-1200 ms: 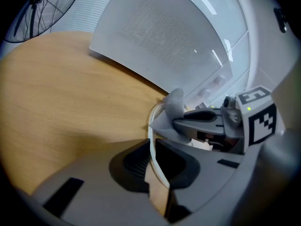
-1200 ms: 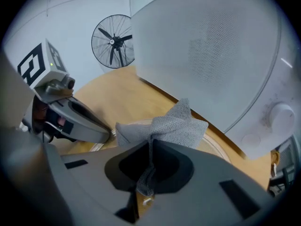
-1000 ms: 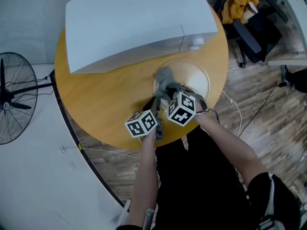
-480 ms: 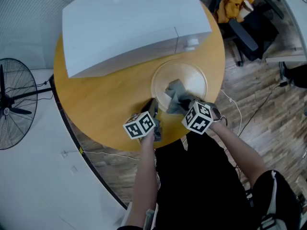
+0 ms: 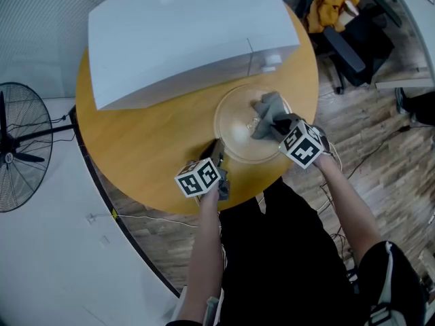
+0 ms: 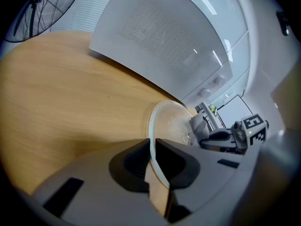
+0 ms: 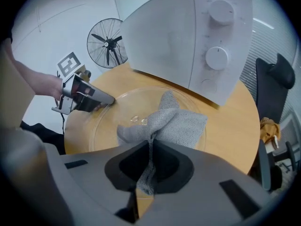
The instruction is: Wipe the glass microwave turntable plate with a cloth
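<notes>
Round wooden tabletop [image 5: 149, 134] fills the middle of the head view, with a white microwave [image 5: 183, 32] across its upper part. Just below it the glass turntable plate [image 5: 234, 128] lies flat on the wood. The left gripper [image 5: 219, 148] has its fingers clenched on the plate's lower-left rim. The right gripper [image 5: 275, 124] pinches a grey cloth [image 5: 268, 104] spread over the plate's upper right. To wipe well, the left should probably pin the rim steady while the cloth is pressed flat and swept in overlapping arcs. The plate holds only the cloth; the microwave's inside is not shown.
</notes>
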Motion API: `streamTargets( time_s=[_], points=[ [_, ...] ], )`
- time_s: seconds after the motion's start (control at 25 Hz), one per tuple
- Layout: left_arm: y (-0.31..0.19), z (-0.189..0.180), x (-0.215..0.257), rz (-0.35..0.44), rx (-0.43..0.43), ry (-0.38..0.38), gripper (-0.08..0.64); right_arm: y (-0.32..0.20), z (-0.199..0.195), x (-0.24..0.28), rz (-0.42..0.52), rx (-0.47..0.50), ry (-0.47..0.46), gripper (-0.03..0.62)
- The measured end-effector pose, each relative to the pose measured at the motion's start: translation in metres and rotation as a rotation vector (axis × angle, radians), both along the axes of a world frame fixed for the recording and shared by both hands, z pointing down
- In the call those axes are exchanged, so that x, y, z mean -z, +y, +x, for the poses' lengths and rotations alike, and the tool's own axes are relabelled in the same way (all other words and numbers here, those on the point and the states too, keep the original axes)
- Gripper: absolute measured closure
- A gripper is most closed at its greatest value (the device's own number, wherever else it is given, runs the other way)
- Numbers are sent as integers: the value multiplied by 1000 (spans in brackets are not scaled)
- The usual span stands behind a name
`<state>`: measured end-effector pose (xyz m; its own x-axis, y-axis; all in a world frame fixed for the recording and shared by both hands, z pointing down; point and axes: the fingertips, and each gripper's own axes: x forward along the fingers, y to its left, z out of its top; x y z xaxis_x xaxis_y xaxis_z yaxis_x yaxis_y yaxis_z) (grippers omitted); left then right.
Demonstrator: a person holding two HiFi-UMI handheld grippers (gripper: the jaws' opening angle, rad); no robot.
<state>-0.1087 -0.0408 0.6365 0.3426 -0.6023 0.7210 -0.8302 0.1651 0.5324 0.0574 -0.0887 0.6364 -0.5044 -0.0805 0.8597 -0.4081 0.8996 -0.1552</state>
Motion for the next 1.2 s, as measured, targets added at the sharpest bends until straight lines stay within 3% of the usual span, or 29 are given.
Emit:
streamTargets(
  time_s=[0.56,0.72,0.92,1.2],
  points=[
    [0,0,1,4,0,-12,528,-54,-48,4,107,-49,-12,565],
    [-1,0,0,5,0,-13,528,-55,-67,3,148,-18,-17,565],
    [-1,0,0,6,0,-15,528,-41,-88,3,231,101,-9,563],
    [0,-1,1,6,0,-28,528,0,-99,4,207,179,-44,563]
  ],
)
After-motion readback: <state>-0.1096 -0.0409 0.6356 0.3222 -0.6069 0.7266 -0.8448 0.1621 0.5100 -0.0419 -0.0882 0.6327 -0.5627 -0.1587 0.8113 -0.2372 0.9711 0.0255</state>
